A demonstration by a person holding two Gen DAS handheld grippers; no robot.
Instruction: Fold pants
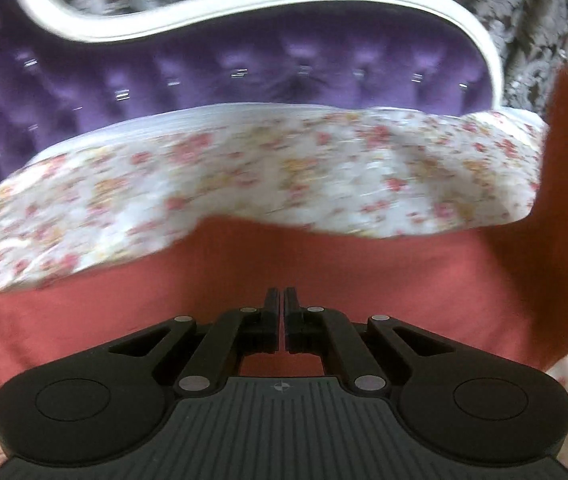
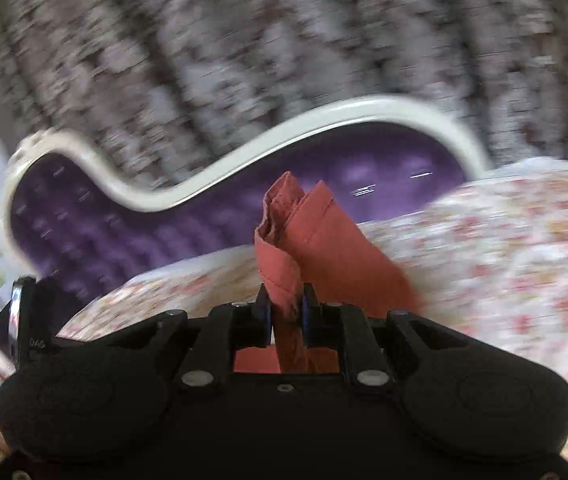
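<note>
**Right fingers pinch the pants; left fingers closed above the cloth**

Your left gripper (image 1: 283,300) points toward the far headboard (image 1: 244,68), held level over the bed, its fingers (image 1: 272,304) drawn together with only a thin slit between them. You cannot tell from this view whether any cloth sits in that slit. Your right gripper (image 2: 285,304) is rolled to one side, so the headboard runs at a slant across its view, and part of your hand shows at the near left edge.

The red pants (image 1: 323,264) lie spread on the bed's floral sheet (image 1: 244,168), beneath and just beyond your left fingers, reaching left and right of them. At the far right a part of the cloth rises off the bed toward the upper edge of the frame.

In the right wrist view, your fingers (image 2: 262,304) are clamped on a bunched, hemmed fold of the pants (image 2: 307,240). The fold stands up past the fingertips, and more cloth passes back between the fingers toward the gripper body. Behind the headboard hangs a patterned curtain (image 2: 244,60), blurred.
</note>
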